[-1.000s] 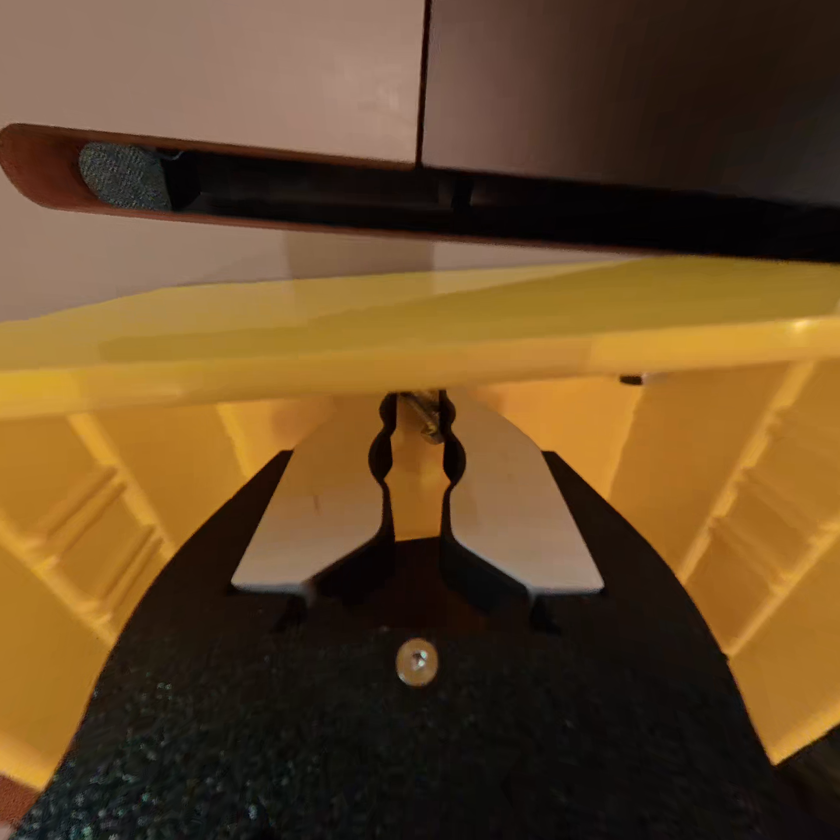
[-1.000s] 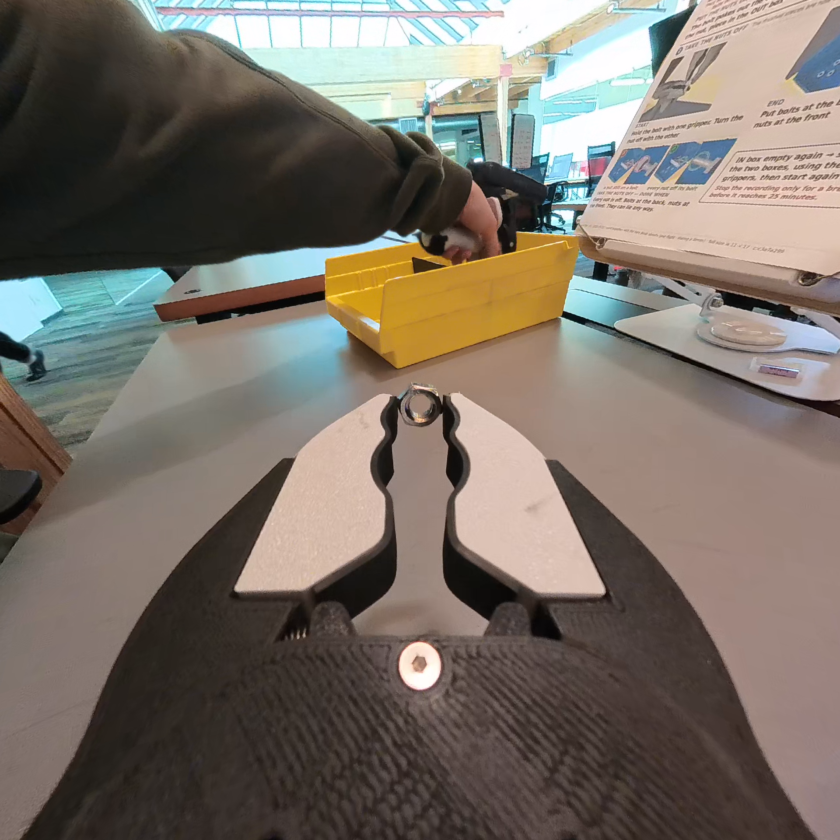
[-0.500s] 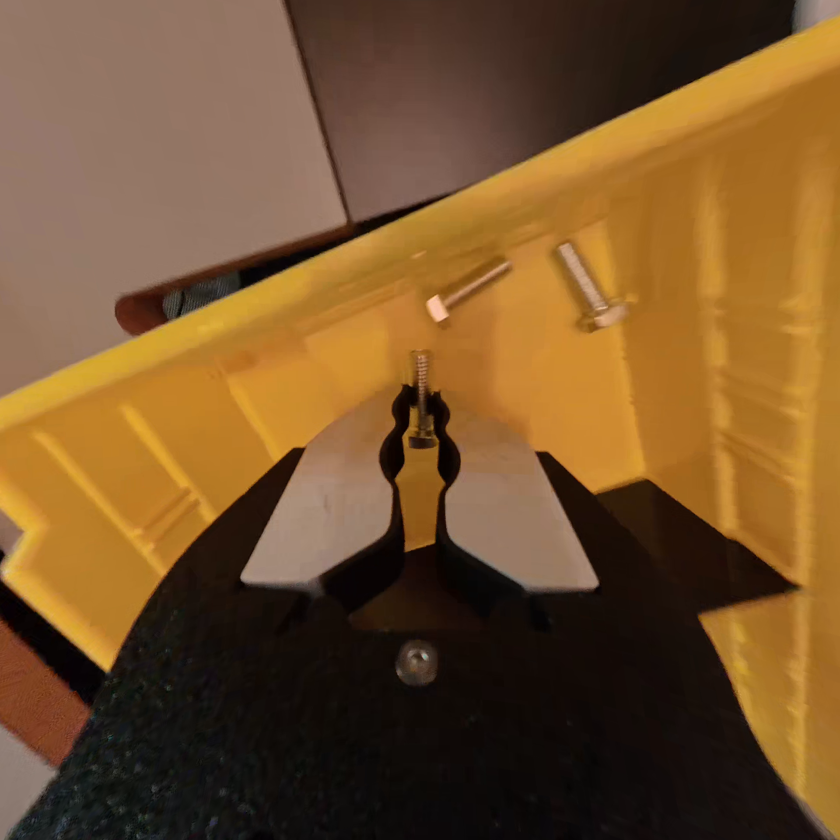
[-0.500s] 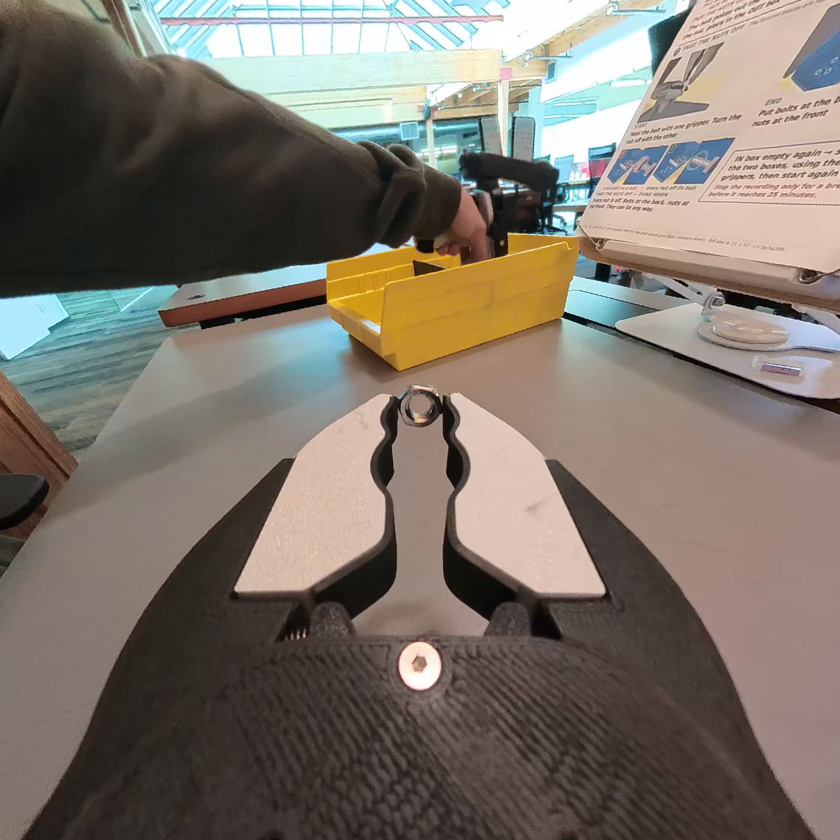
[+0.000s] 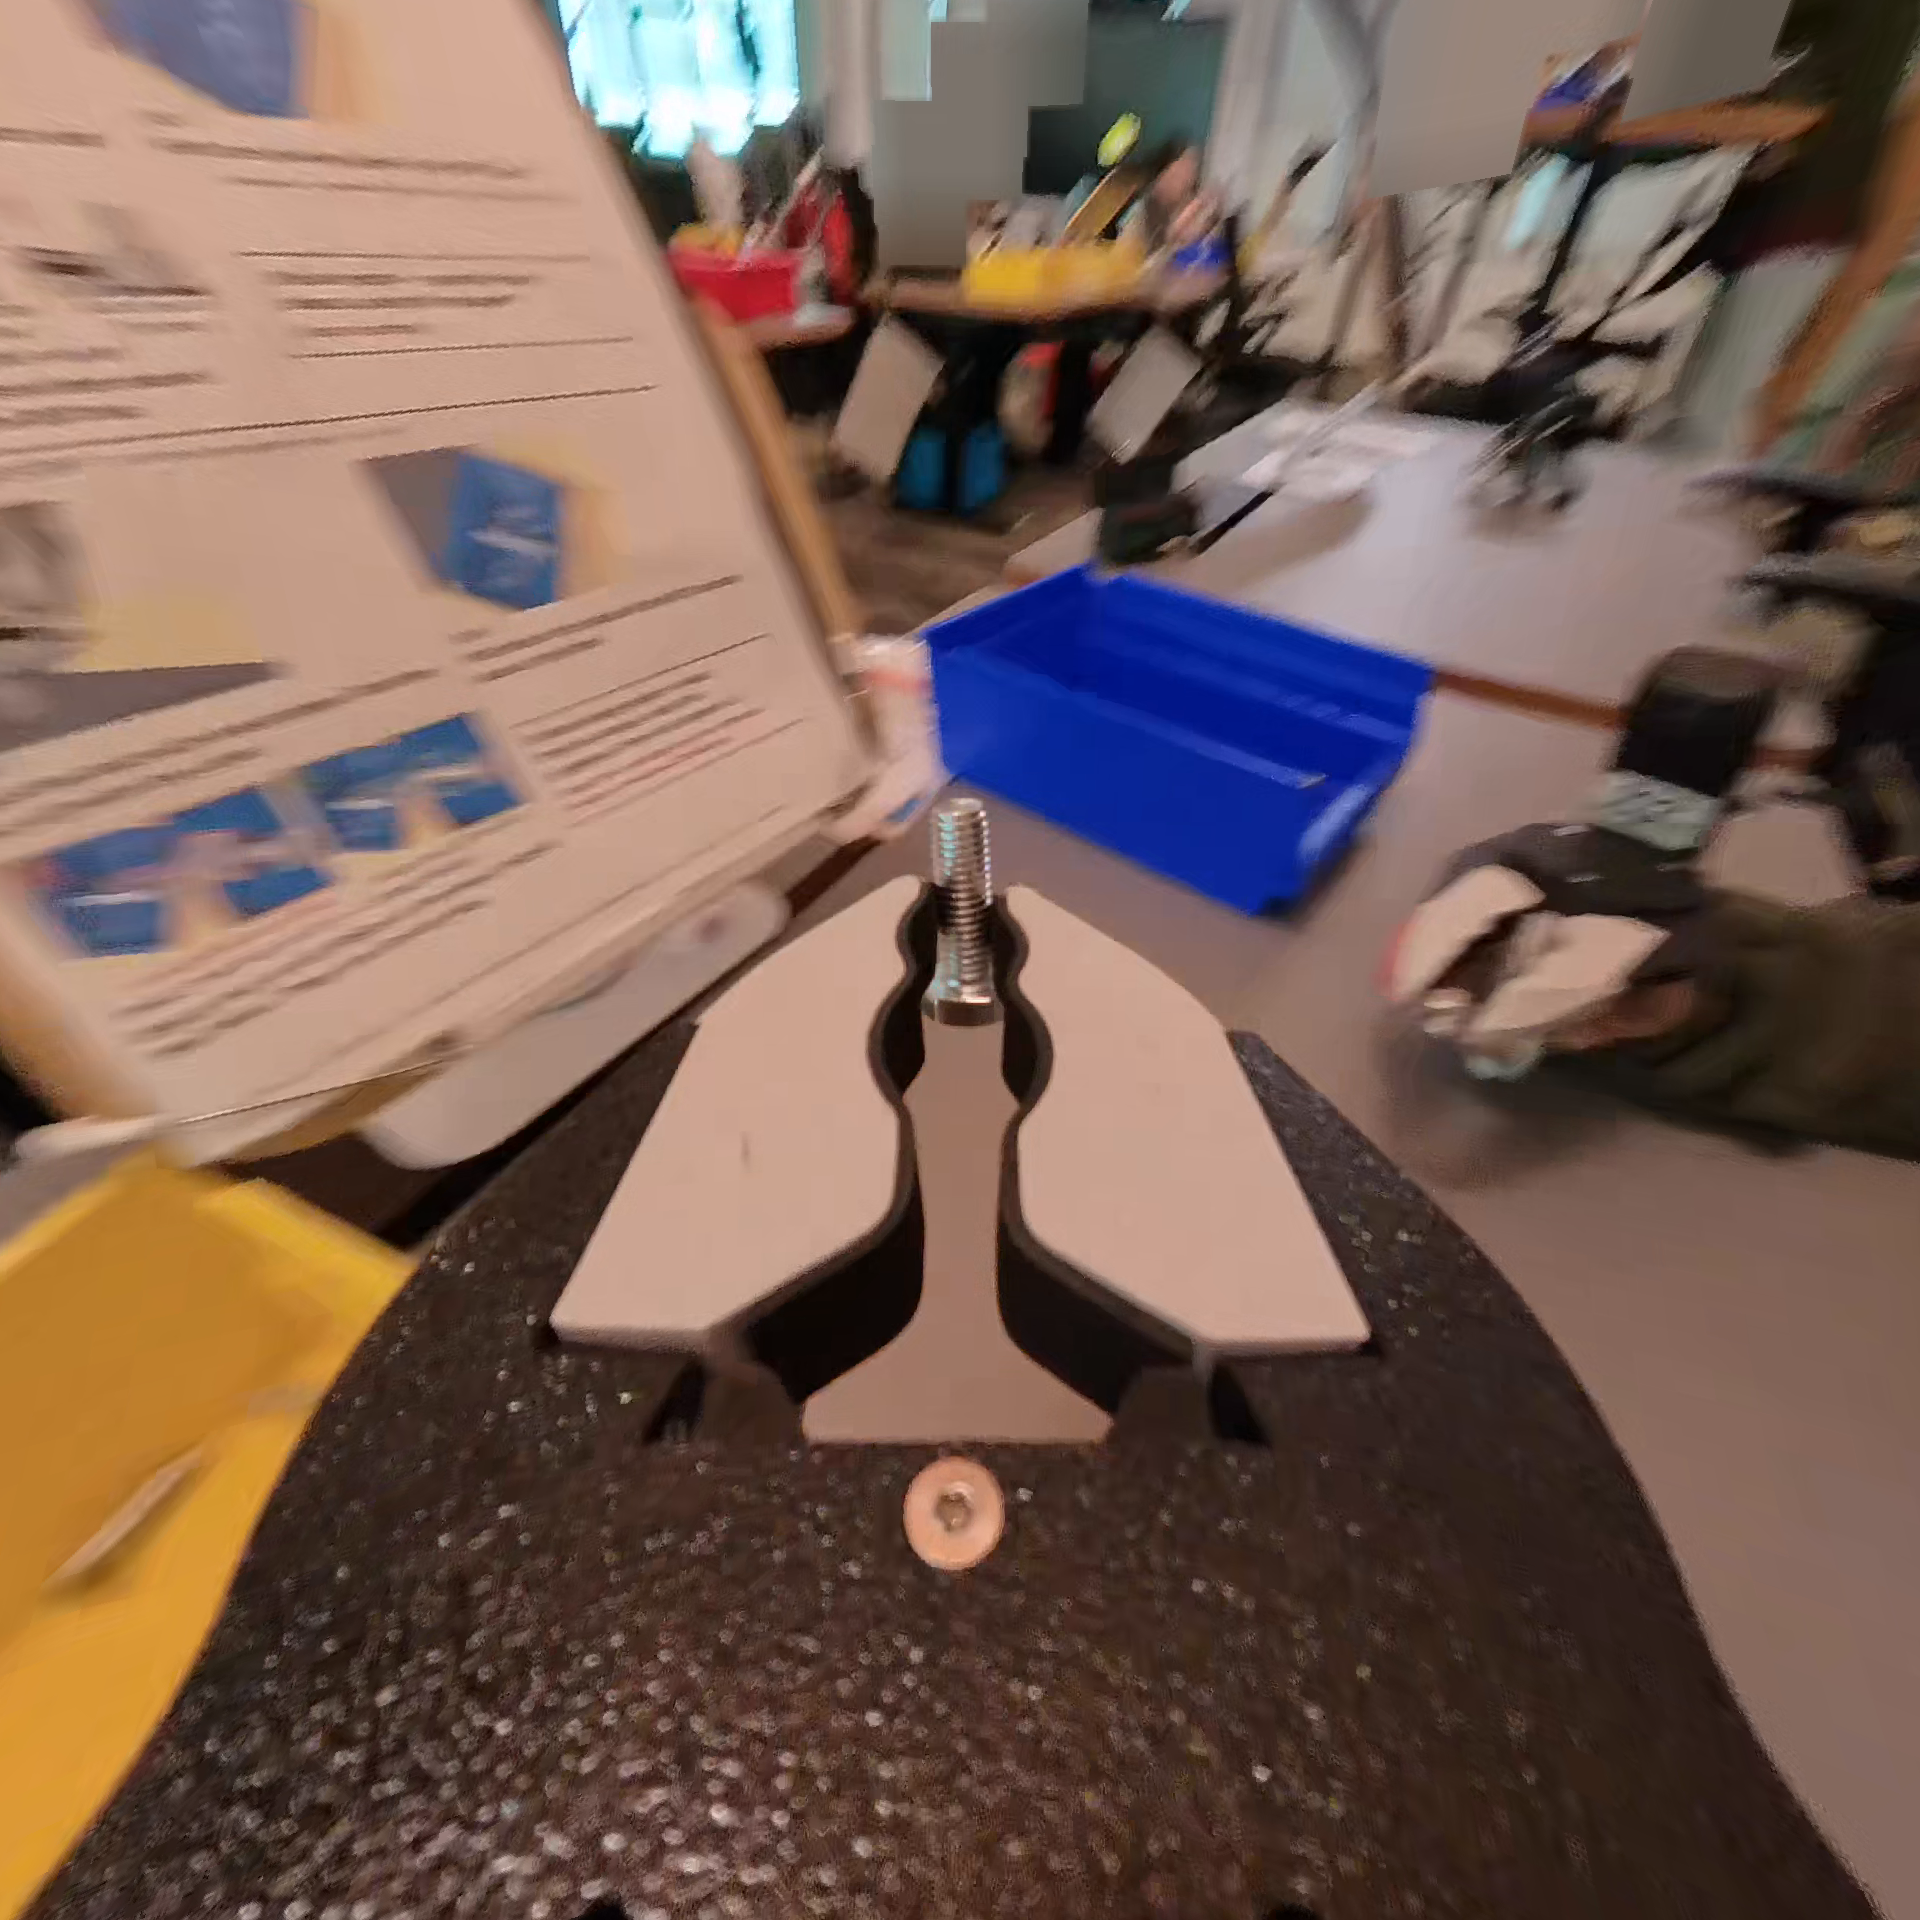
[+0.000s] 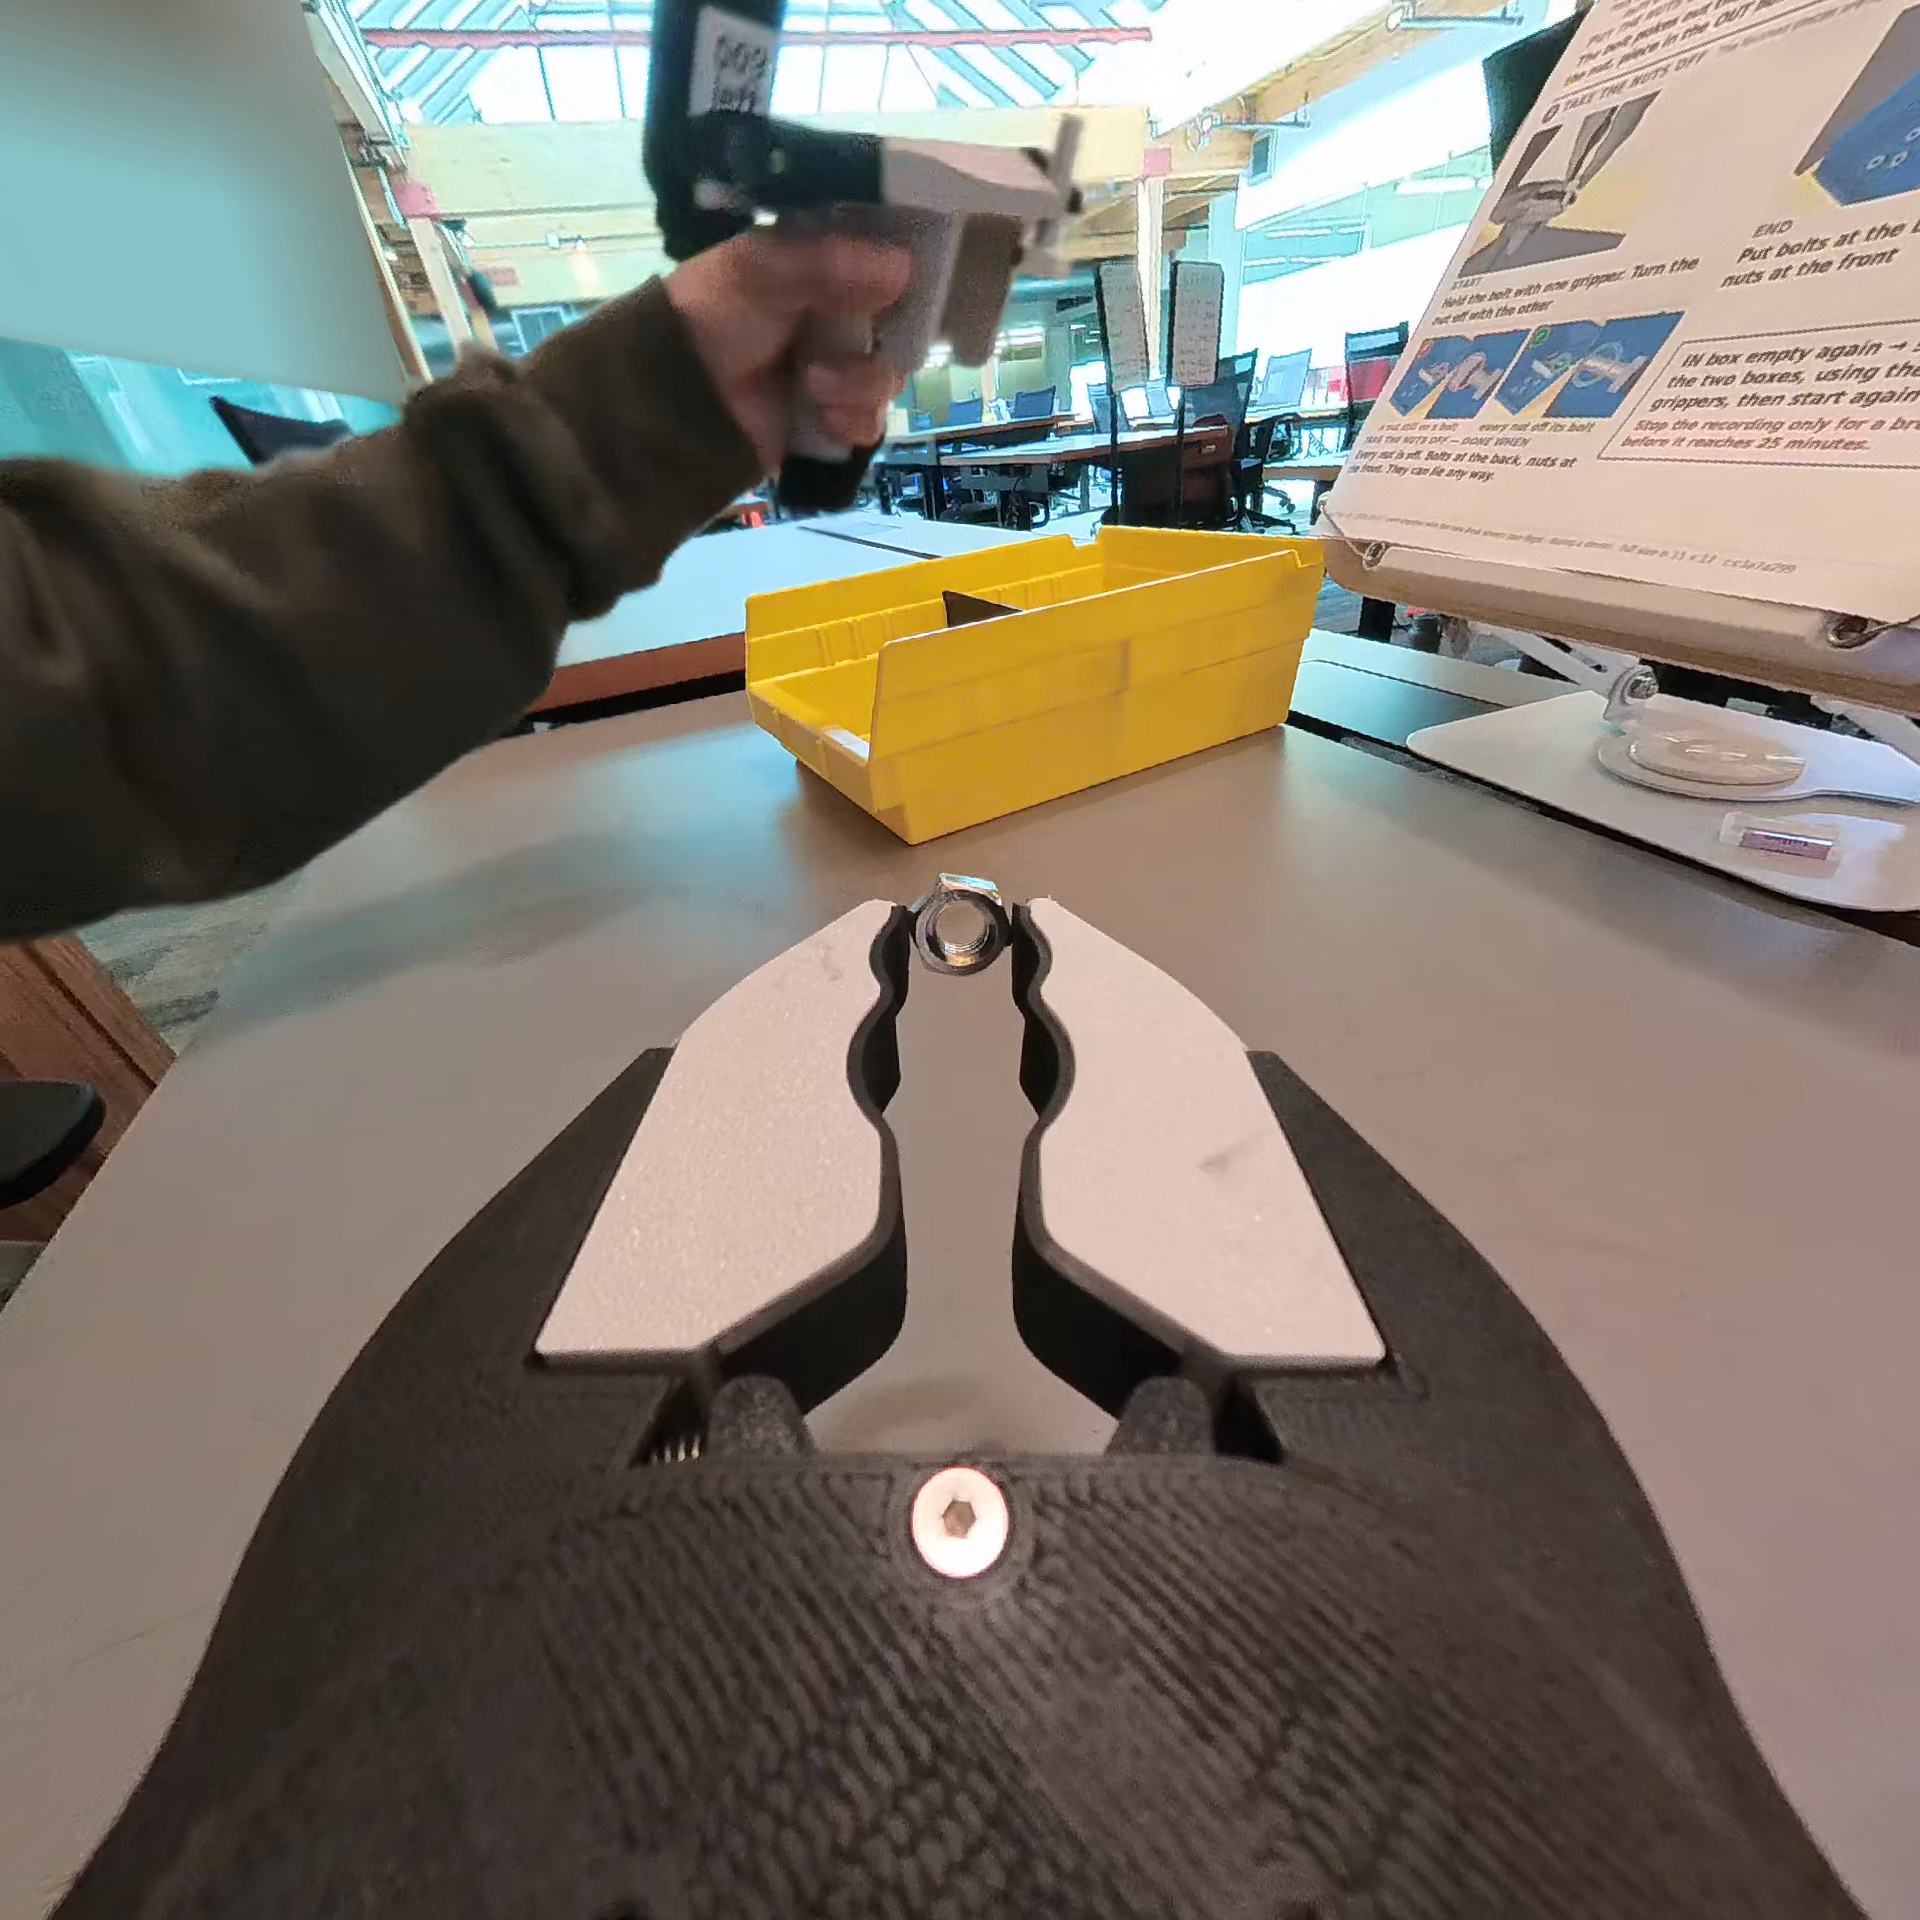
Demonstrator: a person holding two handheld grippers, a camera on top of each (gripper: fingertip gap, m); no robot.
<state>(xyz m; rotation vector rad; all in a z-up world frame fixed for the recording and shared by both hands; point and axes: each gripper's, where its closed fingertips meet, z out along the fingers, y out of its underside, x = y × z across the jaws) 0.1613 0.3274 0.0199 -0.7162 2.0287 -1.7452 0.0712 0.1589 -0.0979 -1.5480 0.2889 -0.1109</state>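
Left wrist view: left claw clamped on a silver bolt, hex head toward the camera, threaded end poking out past the tips. Beyond it, blue bin on the grey bench; tilted instruction board at left, corner of a yellow bin at near left. At right, blurred, right claw low over the bench, held by an olive sleeve. Right wrist view: right claw pinching a silver hex nut at its tips, bore facing the camera, just above the bench. Farther off, yellow bin with a dark divider inside. Left claw raised high above that bin, gripped by a hand, pointing right toward the instruction board on a white stand.
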